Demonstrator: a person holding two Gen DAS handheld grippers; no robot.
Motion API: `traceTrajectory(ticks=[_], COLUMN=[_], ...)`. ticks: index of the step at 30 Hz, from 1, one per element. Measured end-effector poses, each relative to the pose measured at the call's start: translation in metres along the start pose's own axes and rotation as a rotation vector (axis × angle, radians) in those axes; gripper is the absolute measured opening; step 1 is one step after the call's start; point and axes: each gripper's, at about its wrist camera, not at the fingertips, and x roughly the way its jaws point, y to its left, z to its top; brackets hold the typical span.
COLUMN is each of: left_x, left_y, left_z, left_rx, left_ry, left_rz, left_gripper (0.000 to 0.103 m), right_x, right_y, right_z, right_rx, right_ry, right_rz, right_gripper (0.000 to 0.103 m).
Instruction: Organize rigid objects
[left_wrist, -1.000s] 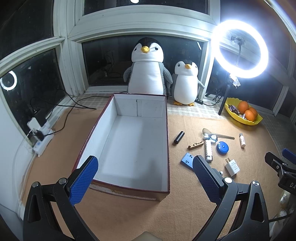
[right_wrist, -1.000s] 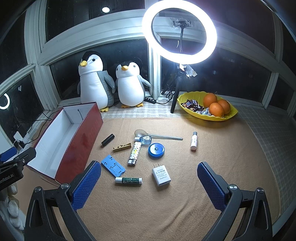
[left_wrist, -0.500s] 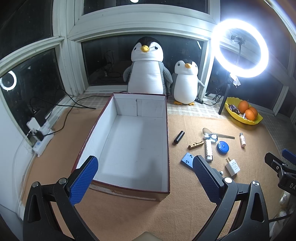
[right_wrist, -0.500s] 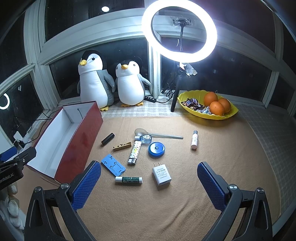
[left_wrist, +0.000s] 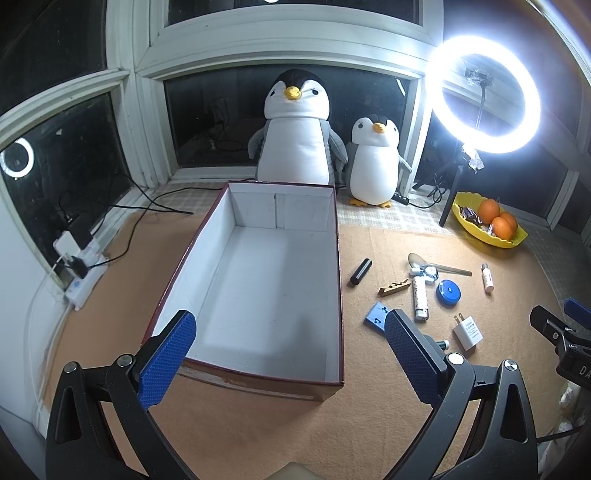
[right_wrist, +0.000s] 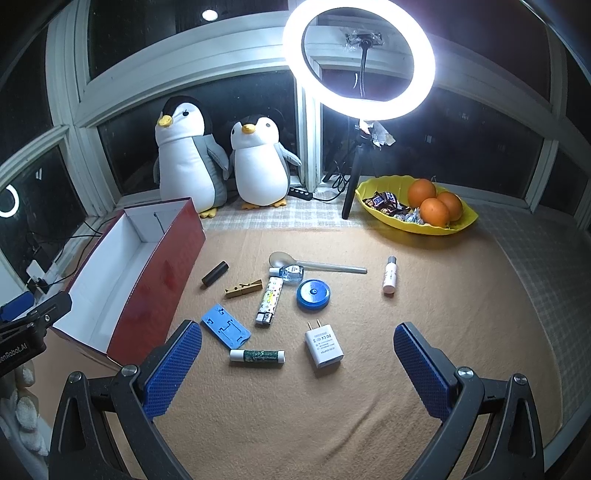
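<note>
An empty red box with a white inside (left_wrist: 258, 280) stands on the tan mat, also in the right wrist view (right_wrist: 147, 273). Small items lie to its right: white charger (right_wrist: 324, 348), green-white tube (right_wrist: 257, 356), blue flat holder (right_wrist: 225, 325), patterned lighter (right_wrist: 269, 301), blue round tin (right_wrist: 313, 293), wooden clothespin (right_wrist: 244, 288), black cylinder (right_wrist: 214, 273), spoon (right_wrist: 314, 263), small white bottle (right_wrist: 389, 274). My left gripper (left_wrist: 291, 354) is open and empty over the box's near end. My right gripper (right_wrist: 297, 363) is open and empty just before the charger and tube.
Two plush penguins (left_wrist: 295, 129) stand behind the box. A ring light on a tripod (right_wrist: 360, 62) and a yellow bowl of oranges and sweets (right_wrist: 417, 205) are at the back right. A power strip and cables (left_wrist: 79, 266) lie at the left by the window.
The right wrist view has shifted slightly; the items sit a touch nearer the gripper. The left gripper has barely moved. Both stay open.
</note>
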Motion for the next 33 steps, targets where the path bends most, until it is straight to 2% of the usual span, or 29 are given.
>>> traceTrajectory(ticks=[12,22,27,33], left_x=[0.01,0.024,0.034,0.05], left_y=[0.004,0.033,0.055,0.081], left_z=[0.0,0.0,-0.002,-0.005], left_rx=[-0.002,-0.045,-0.081,-0.134], left_ry=[0.017,0.039,0.061,0.102], left_rz=[0.017,0.082,0.119,0.152], left_gripper=[0.101,0.1,0.097,0.085], right_x=[0.008,0.019,0.024,0.032], right_y=[-0.003,-0.005,-0.005,-0.007], right_z=[0.003,0.004,0.004,0.002], right_rx=[0.001,-0.002,-0.001,0.0], right_ry=[0.025,0.05,0.06,0.078], right_rz=[0.0,-0.001,-0.003,-0.006], right_gripper=[0.103,0.103,0.103,0.103])
